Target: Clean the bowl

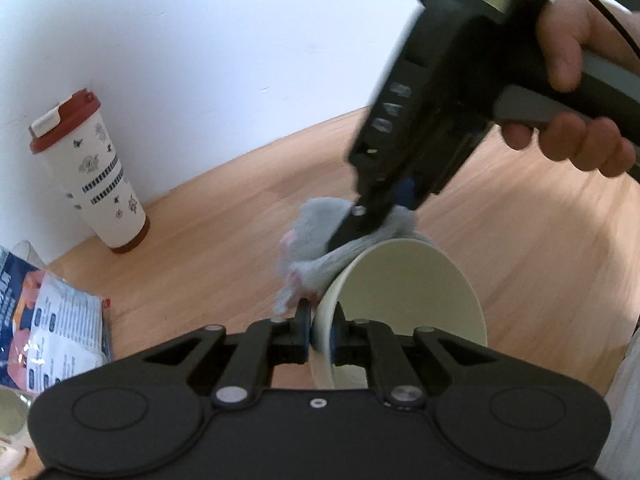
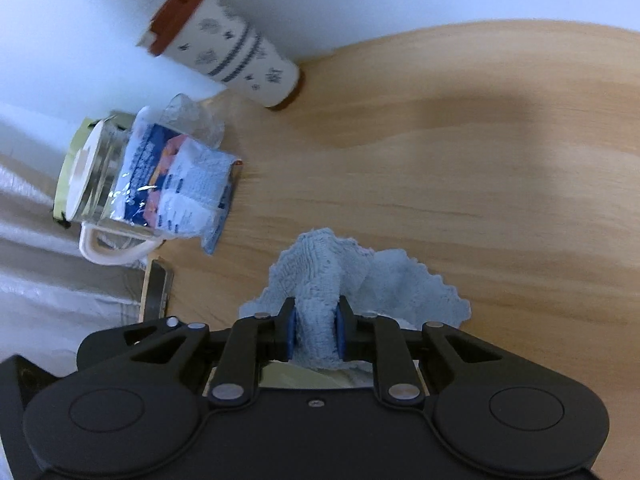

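Note:
My left gripper (image 1: 321, 330) is shut on the rim of a cream paper bowl (image 1: 404, 296), holding it tilted on its side above the wooden table (image 1: 520, 260). My right gripper (image 2: 316, 330) is shut on a light blue cloth (image 2: 340, 280). In the left wrist view the right gripper (image 1: 356, 232) comes down from the upper right and holds the cloth (image 1: 316, 240) against the bowl's far upper-left rim. A sliver of the bowl (image 2: 288, 378) shows under the right gripper's fingers.
A white travel cup with a red lid (image 1: 92, 172) stands by the wall at the left; it also shows in the right wrist view (image 2: 228, 44). A blue and white packet (image 1: 52, 320) lies at the left edge. A glass jug (image 2: 92, 188) holds that packet (image 2: 180, 184).

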Tool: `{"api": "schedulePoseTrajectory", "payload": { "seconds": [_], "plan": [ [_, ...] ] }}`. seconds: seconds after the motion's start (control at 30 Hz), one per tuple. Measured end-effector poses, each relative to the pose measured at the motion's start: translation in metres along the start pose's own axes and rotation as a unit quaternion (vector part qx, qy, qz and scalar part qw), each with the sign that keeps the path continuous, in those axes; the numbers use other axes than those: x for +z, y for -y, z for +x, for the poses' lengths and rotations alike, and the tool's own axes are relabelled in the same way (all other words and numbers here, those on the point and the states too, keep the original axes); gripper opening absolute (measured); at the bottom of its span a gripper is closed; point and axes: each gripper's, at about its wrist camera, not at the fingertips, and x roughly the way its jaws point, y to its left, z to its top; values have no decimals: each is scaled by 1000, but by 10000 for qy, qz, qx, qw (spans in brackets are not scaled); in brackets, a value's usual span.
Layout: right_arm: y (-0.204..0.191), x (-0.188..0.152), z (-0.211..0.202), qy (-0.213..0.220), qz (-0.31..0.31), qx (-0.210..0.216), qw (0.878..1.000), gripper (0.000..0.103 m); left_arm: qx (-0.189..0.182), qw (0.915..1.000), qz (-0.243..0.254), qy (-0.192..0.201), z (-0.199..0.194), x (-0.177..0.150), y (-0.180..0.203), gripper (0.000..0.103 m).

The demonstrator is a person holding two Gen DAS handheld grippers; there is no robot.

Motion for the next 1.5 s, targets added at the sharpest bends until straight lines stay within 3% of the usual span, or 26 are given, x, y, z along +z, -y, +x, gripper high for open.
{"api": "schedulePoseTrajectory", "payload": {
  "seconds": [0.2, 0.4, 0.47, 0.57, 0.7, 0.8, 1.0, 1.17, 1.3, 1.4, 1.5],
  "plan": [
    [33, -22, 1, -229, 370, -568, 9974, 21, 71, 9998, -174, -88, -3, -6, -6, 8],
    [33, -22, 3, -115, 516, -523, 9972, 20, 99, 9993, -333, -141, -6, -9, -8, 8],
    [25, -11, 1, 17, 517, -243, 9984, 20, 116, 9994, -284, -138, -8, -10, -4, 8],
    [1, 2, 7, -41, 148, 94, 9998, 21, 101, 9993, -341, -134, -7, -10, -3, 8],
    [-16, 3, 16, -135, -268, -52, 9995, 21, 199, 9996, -189, -65, -8, -12, 2, 8],
    [-6, 0, 14, -198, -94, -8, 9998, 21, 193, 9995, -241, -77, -9, -14, 1, 9],
    [40, -23, 17, -499, 494, -400, 9967, 21, 227, 9975, -639, -201, -10, -21, -7, 7],
    [52, -39, 15, -503, 966, -173, 9939, 21, 268, 9970, -667, -279, -13, -25, -7, 7],
    [34, -31, 11, -305, 830, -247, 9958, 20, 250, 9959, -795, -345, -13, -28, -10, 8],
    [6, -13, 7, -159, 600, 334, 9975, 20, 214, 9960, -796, -351, -15, -31, -9, 8],
    [-21, -9, 10, -158, 180, 402, 9989, 21, 186, 9955, -830, -409, -15, -33, -12, 8]
  ]
}}
